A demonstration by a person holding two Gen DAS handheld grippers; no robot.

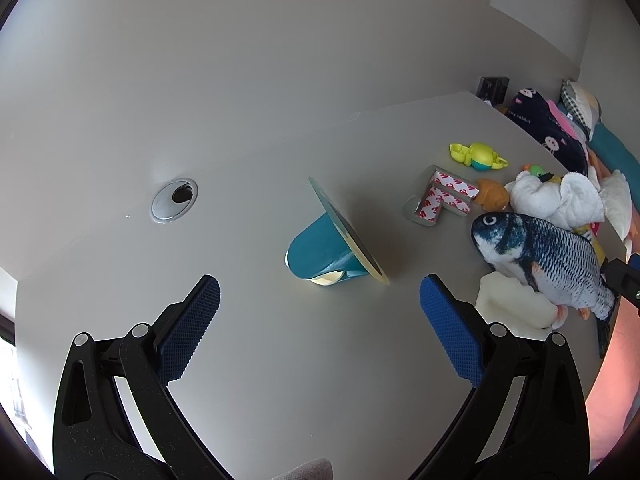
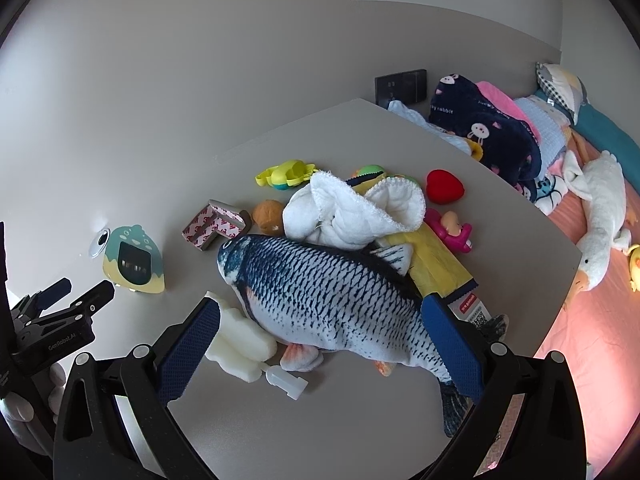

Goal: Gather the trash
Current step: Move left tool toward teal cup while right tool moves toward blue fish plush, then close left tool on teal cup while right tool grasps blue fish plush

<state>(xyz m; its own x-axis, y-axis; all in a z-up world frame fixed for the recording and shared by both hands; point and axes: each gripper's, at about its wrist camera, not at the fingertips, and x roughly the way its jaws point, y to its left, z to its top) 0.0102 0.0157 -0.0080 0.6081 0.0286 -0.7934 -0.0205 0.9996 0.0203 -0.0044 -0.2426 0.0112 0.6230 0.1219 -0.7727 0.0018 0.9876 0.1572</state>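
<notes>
On the grey table (image 2: 360, 420) a yellow crumpled wrapper (image 2: 436, 264) lies partly under a plush fish (image 2: 320, 292). An L-shaped foam piece with red-printed tape (image 2: 214, 228) (image 1: 440, 198) sits left of the fish's head. Beside the fish's belly are a white foam block (image 2: 240, 340) (image 1: 512, 304) and a small clear plastic bit (image 2: 288, 382). My right gripper (image 2: 320, 304) is open above the fish, holding nothing. My left gripper (image 1: 320, 282) (image 2: 80, 290) is open and empty, facing a teal fish-shaped stand (image 1: 328, 248) (image 2: 134, 260).
A white towel (image 2: 352, 212), yellow toy (image 1: 478, 156), orange ball (image 2: 266, 214), red heart (image 2: 444, 186) and pink toy (image 2: 452, 228) crowd the table's far side. A navy blanket (image 2: 480, 128) and goose plush (image 2: 600, 216) lie on the pink bed. A cable grommet (image 1: 174, 200) is at left.
</notes>
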